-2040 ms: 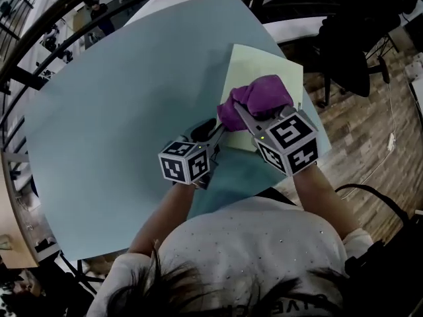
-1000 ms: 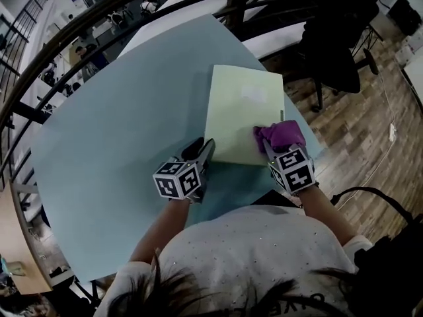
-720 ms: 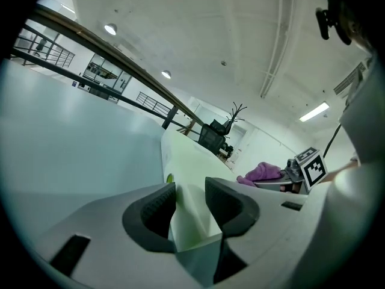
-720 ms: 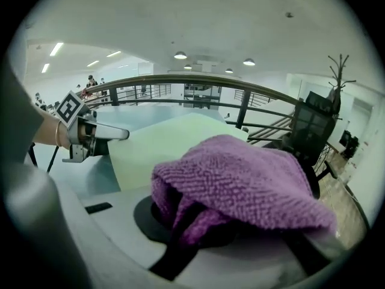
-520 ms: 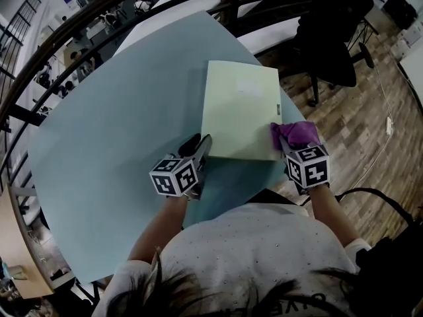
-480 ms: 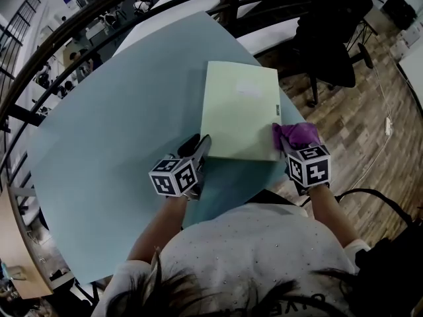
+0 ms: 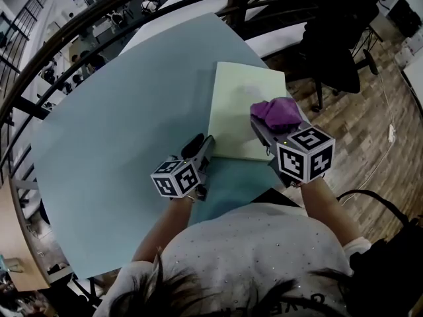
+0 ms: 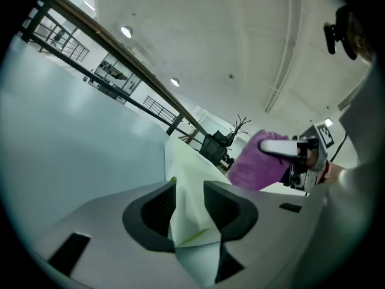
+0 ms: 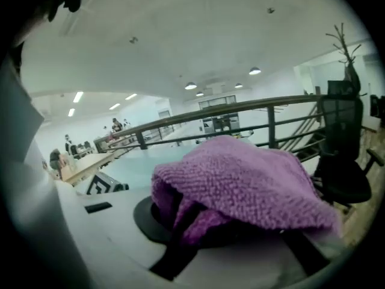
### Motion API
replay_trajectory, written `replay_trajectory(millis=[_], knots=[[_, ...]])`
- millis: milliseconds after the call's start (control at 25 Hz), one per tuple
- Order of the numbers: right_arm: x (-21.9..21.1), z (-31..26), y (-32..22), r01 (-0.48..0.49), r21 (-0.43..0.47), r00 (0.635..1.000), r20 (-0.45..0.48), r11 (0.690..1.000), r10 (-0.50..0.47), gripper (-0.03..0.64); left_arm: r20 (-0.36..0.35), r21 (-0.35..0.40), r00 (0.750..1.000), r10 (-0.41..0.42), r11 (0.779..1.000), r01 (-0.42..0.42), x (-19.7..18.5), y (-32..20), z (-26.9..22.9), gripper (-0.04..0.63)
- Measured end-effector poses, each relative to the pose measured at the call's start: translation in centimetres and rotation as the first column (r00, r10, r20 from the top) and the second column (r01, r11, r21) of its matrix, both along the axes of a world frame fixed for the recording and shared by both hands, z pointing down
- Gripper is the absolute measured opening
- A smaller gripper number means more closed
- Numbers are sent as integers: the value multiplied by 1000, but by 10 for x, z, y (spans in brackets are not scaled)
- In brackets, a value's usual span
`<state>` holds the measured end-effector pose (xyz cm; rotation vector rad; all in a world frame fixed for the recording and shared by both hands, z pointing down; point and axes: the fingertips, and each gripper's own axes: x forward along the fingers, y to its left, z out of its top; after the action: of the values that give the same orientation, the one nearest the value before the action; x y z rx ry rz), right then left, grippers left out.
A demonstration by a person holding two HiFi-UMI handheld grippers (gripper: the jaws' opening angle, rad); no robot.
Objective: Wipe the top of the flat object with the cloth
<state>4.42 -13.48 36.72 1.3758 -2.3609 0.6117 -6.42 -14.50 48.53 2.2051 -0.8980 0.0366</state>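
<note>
The flat object [image 7: 243, 107], a pale yellow-green sheet, lay on the light blue table [image 7: 119, 111] towards its right edge, its long sides running away from the person. Its near left corner sat between the jaws of the left gripper [image 7: 209, 144]. In the left gripper view, the two dark pads stood a narrow gap apart with the sheet's edge filling that gap. They were closing on it, with a pad against each face.

The cloth [image 7: 279, 109], purple and fuzzy, was bunched over the right side of the sheet, about halfway along its length and just inside its right edge. The right gripper [image 7: 264, 127] reached in from the near right. Its jaws were clamped on a fold of the cloth, and the rest of the fabric draped over and hid the tips. The right gripper view showed the fold pinched between the pads. Whether the cloth pressed on the sheet or hung just above it could not be told.

The two marker cubes were near the table's front edge, the left one lower and further from the sheet. A person's pale speckled top filled the bottom of the head view. Beyond the table's right edge was a wooden floor [image 7: 370, 111] with a dark office chair [image 7: 337, 51], and a dark railing [image 7: 59, 38] curved round the far side.
</note>
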Motion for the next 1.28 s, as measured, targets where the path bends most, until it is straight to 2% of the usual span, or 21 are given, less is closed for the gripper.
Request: replay_trajectory(millis=[120,200,240,320,400,440,520,680,880,1000,1160,1280], knots=[[-59,-3,-9,111,13,989,96,994,-112,32,21,-18,1000,19,1000,-18,3,6,4,139],[-81,13,-12,147,-13,983,117,989,-145,32,39,-20,999,33,999,-32,6,8,7,140],[-86,28,-13,160,-38,984,86,986,-156,33,49,-17,998,36,999,-36,7,7,7,141],[-88,65,-9,186,-104,978,-76,977,-194,32,60,-7,997,38,999,-38,7,7,7,141],[-80,98,-2,211,-154,931,-269,965,-247,32,71,14,997,39,999,-40,6,9,7,128],[-76,108,0,229,-154,905,-331,961,-268,32,78,25,996,38,999,-40,5,9,7,126],[-72,114,4,269,-124,879,-374,955,-296,31,89,32,995,35,999,-38,4,10,8,123],[-60,114,10,279,-124,877,-371,952,-306,31,96,24,995,32,999,-34,4,10,8,124],[-29,113,19,221,-132,905,-342,966,-254,31,144,80,990,3,997,-15,6,10,5,132],[-6,114,27,194,-141,914,-332,971,-231,31,157,87,988,-6,996,-7,8,10,6,136],[25,115,46,197,-200,908,-331,960,-255,31,168,96,985,-31,995,15,9,7,6,146],[51,115,56,189,-196,909,-336,962,-247,31,177,123,983,-55,992,33,10,6,6,146]])
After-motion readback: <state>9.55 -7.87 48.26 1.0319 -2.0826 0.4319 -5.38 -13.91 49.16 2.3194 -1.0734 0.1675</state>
